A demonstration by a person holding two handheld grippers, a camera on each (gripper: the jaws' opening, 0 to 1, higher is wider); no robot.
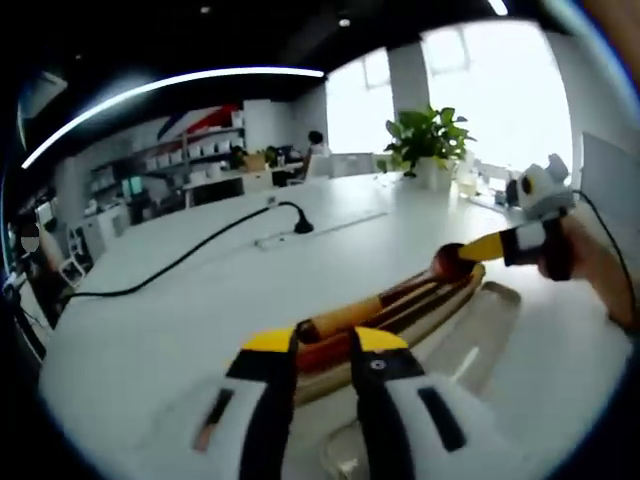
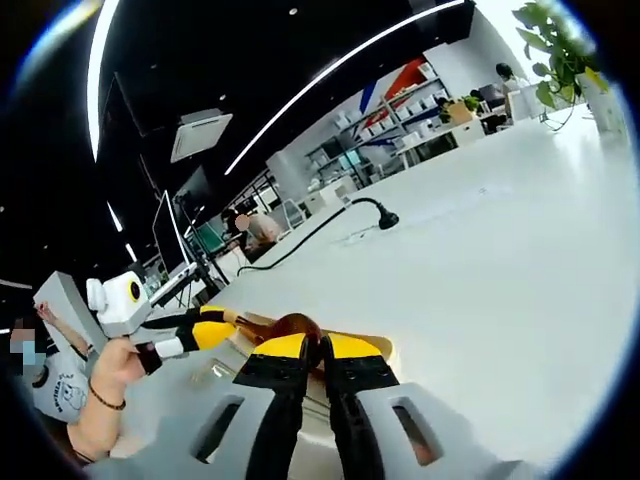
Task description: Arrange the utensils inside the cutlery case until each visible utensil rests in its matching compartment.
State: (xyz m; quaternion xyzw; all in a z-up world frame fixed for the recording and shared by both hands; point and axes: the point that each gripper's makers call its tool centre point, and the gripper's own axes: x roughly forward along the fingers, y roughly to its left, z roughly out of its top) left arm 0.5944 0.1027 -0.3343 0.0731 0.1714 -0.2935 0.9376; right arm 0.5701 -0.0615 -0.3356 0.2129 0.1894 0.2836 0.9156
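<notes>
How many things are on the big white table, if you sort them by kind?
Tongs: 2, the left tongs and the right tongs
Wooden utensils: 1, the wooden spoon
Cutlery cases: 1, the cutlery case
Potted plants: 1, the potted plant
Black cables: 1, the black cable
Total: 6

My tongs (image 1: 325,345) have yellow tips on black-and-white jaws; the wooden spoon (image 1: 400,295) is reddish brown, the table (image 1: 200,300) white, the cable (image 1: 180,258) black.
</notes>
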